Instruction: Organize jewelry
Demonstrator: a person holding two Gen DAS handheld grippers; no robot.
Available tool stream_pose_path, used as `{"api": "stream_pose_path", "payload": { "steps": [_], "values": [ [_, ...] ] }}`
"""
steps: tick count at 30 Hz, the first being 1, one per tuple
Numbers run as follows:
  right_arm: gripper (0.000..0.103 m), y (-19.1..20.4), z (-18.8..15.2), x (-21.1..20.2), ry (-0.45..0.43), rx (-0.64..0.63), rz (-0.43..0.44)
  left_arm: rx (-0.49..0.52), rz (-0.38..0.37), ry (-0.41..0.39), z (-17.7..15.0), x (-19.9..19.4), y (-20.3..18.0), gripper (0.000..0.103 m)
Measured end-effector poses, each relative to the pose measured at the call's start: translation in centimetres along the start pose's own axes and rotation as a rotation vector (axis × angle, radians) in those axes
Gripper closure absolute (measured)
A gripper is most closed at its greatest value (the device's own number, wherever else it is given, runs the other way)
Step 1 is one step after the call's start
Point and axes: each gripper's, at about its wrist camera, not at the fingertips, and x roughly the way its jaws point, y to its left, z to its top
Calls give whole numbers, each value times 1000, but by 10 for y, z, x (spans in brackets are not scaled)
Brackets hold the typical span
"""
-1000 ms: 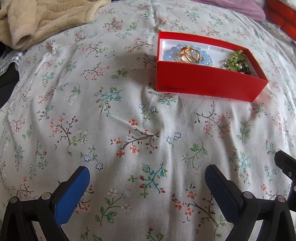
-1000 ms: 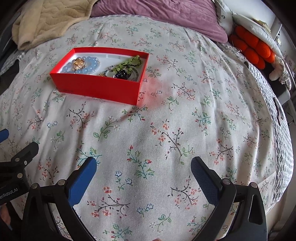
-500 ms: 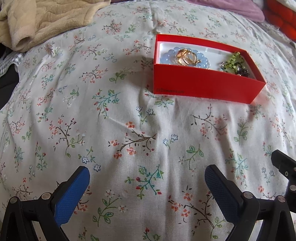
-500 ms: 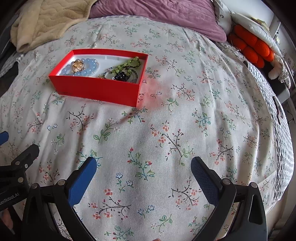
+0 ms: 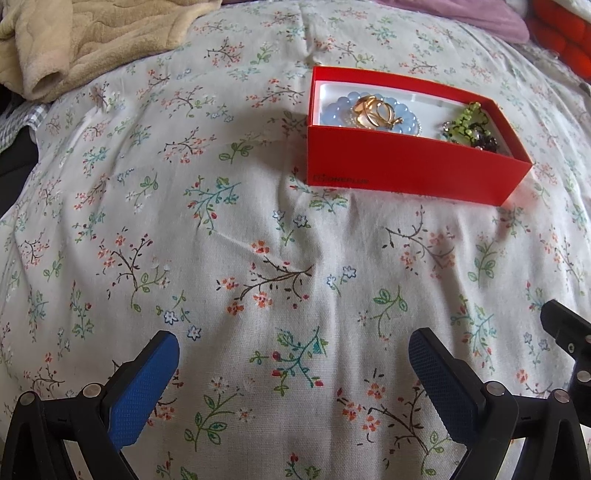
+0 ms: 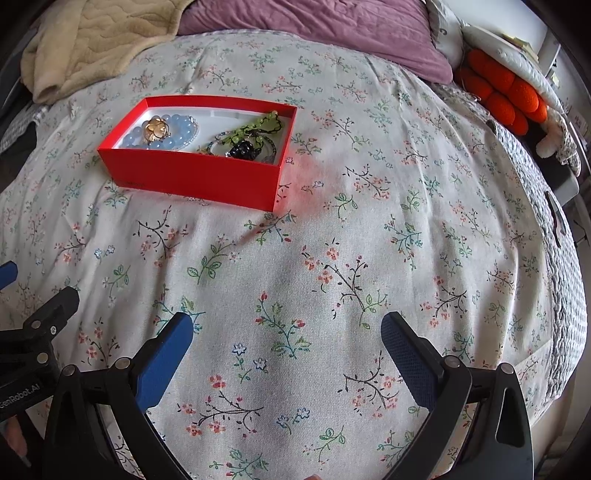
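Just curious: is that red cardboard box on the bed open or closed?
Open. The red cardboard box has no lid; its pale blue bead bracelet and green bead strand show from above.

We look across a bed covered by a pale sheet printed with small sprigs of flowers, lightly creased. At its head lies a mauve pillow, and beside that, toward the left, a cream fleece blanket sits bunched up. Along the right edge we see a grey-and-white patterned quilt running down the side, with bright orange cushions near the top corner. Soft daylight falls evenly over the fabric; a white surface shows at the far right.
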Motion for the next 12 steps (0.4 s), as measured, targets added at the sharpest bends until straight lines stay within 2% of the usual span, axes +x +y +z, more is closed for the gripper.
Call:
{"api": "stream_pose_path", "payload": {
  "steps": [8,12],
  "values": [
    [0,4,-2,0,0,-10,0,2,-3,5,-1,1,1,1],
    [0,8,-3,4,3,-6,10,1,21,0,-4,2,3,1]
  ]
}}
